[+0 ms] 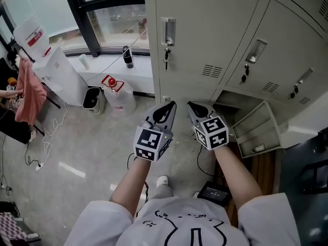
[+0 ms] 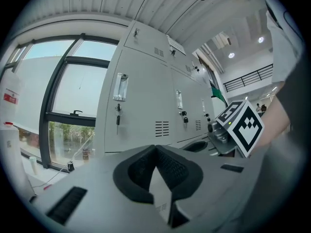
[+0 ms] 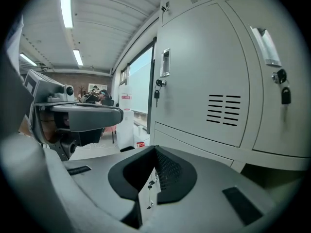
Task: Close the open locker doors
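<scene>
My left gripper (image 1: 170,105) and right gripper (image 1: 190,105) sit side by side, jaws pressed together on nothing, in front of the grey lockers (image 1: 205,35), where an open locker door (image 1: 259,129) hangs ajar low at my right

In the head view, a dark-framed window (image 1: 110,14) spans eleven to twelve o'clock, and a dark bottle (image 1: 127,58) stands on its sill. At ten o'clock a white water dispenser (image 1: 57,70) carries a big pale bottle (image 1: 32,35) with a red label. A pink cloth (image 1: 28,96) hangs at nine o'clock by the left edge. Below the sill a small black bin (image 1: 92,98) stands just beside a clear jug (image 1: 119,95) with a red tag, the jug at the bin's three o'clock. White cable (image 1: 46,140) trails over the grey floor (image 1: 87,152) at eight o'clock. A flat black device (image 1: 215,192) lies at five o'clock.
</scene>
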`<state>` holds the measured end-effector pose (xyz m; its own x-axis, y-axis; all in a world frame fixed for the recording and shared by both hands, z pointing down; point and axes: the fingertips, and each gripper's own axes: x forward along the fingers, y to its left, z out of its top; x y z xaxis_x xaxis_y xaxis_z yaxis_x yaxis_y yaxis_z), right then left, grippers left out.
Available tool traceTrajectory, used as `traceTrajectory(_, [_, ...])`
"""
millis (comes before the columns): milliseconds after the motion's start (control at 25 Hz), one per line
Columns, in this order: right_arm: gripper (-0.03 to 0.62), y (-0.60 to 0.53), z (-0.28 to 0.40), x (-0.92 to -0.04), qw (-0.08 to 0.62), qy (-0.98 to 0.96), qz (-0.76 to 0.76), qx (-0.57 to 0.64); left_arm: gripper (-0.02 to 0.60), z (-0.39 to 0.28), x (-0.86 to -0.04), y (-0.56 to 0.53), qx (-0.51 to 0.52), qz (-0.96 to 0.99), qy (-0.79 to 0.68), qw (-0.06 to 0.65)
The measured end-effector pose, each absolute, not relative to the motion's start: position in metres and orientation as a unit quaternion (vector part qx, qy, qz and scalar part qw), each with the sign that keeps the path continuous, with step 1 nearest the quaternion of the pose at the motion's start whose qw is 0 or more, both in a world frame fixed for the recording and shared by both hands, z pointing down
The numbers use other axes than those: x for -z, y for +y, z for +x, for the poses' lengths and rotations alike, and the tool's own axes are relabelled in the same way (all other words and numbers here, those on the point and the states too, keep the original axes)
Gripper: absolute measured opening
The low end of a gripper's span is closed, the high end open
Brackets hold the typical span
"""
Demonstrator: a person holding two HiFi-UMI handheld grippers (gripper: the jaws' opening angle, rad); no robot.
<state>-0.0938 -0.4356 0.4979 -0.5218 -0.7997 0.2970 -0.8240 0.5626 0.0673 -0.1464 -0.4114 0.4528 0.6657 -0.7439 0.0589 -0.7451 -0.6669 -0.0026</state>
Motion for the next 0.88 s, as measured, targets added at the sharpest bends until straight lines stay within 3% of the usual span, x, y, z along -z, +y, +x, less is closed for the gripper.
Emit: traceTrajectory(880, [0.015,-0.328,0.002,-0.458,0.101,-0.874,0.475,-0.020,0.020,-0.036,-0.411,-0.312,0.002,0.915,-0.402,-0.032])
